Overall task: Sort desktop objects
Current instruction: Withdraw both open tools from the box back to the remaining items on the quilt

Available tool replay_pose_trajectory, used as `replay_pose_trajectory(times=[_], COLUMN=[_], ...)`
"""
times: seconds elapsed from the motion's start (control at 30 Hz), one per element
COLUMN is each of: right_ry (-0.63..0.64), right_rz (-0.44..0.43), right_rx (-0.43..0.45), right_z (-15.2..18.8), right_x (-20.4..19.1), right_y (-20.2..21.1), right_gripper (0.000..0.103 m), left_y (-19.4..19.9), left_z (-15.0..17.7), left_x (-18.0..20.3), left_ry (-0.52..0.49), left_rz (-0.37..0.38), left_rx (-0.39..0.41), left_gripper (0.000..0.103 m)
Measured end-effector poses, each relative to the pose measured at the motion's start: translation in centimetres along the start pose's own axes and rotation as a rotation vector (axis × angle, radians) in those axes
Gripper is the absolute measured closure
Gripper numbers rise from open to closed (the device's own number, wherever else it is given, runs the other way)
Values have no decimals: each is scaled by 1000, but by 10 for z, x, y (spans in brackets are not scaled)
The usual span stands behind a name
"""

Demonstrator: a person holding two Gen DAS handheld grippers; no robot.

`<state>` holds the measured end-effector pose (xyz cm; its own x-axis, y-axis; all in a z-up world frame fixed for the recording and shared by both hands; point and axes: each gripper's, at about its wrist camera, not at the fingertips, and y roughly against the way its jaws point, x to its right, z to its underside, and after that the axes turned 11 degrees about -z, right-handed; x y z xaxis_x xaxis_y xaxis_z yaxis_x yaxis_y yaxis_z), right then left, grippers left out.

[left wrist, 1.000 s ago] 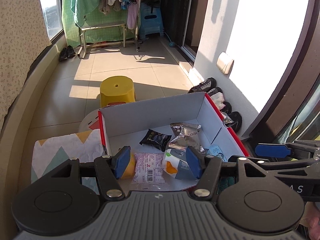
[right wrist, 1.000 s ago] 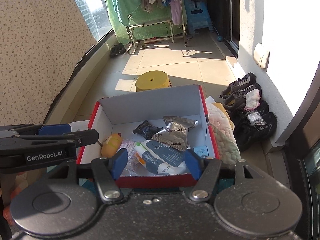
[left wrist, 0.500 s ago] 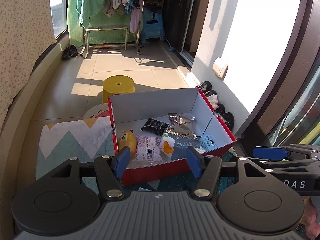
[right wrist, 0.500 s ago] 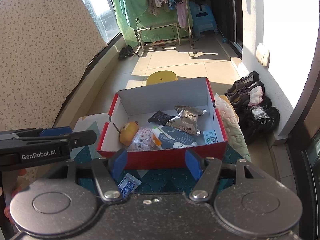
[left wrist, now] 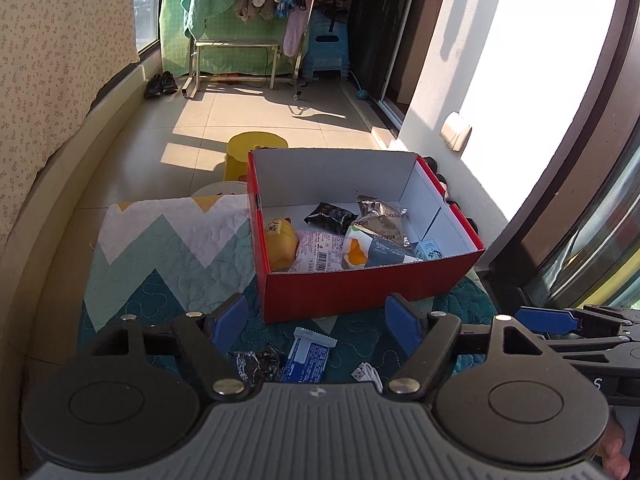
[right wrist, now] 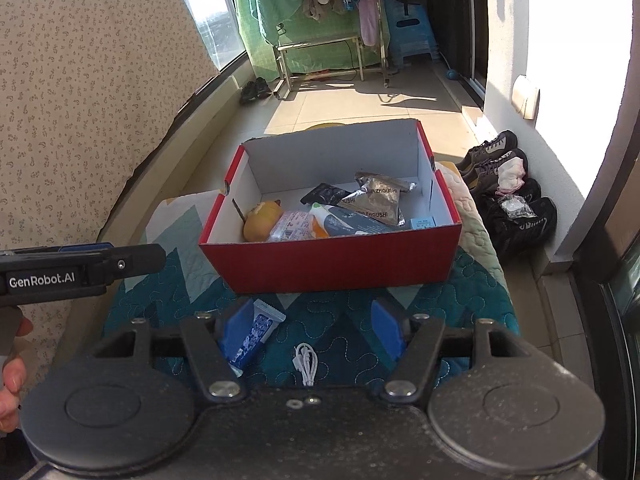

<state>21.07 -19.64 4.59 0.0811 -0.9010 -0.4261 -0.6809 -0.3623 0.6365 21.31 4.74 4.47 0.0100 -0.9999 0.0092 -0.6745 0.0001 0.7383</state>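
My right claw (right wrist: 310, 326) spread wide, empty | my left claw (left wrist: 318, 318) likewise | blue-and-white foil snack packet (right wrist: 252, 334) lower centre-left, beside my left pad | red cardboard box (right wrist: 332, 260) mid-frame, above.

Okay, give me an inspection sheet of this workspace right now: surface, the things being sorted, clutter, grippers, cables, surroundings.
Surface: quilted zigzag cloth, teal, mint and white, covers the table.
Job's things: red box holds a yellow plush toy, pink packet, tube, silver pouch, black packet and small teal carton. Outside, in front of it: blue wrapper, dark foil wrapper.
Clutter: nothing seen.
Grippers: left gripper and right gripper open, holding nothing, above the cloth.
Cables: coiled white cable on the cloth.
Surroundings: yellow stool, shoes, clothes rack.
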Motion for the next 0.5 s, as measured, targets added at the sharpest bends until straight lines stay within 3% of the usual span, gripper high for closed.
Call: replay_pose_trajectory(times=[0.1,0.5], right_ry=[17,41], right_rz=[5,-3], right_rx=[-9,-95], right_z=[8,36], right_x=[-3,-5], right_y=[-5,-47], right_gripper=[38,38], left_y=[-7,-48], left_z=[11,53], left_x=[-3,-13], left_ry=[-5,4], left_rz=[-7,-42], left_rx=[-26,-129], left_gripper=[20,18])
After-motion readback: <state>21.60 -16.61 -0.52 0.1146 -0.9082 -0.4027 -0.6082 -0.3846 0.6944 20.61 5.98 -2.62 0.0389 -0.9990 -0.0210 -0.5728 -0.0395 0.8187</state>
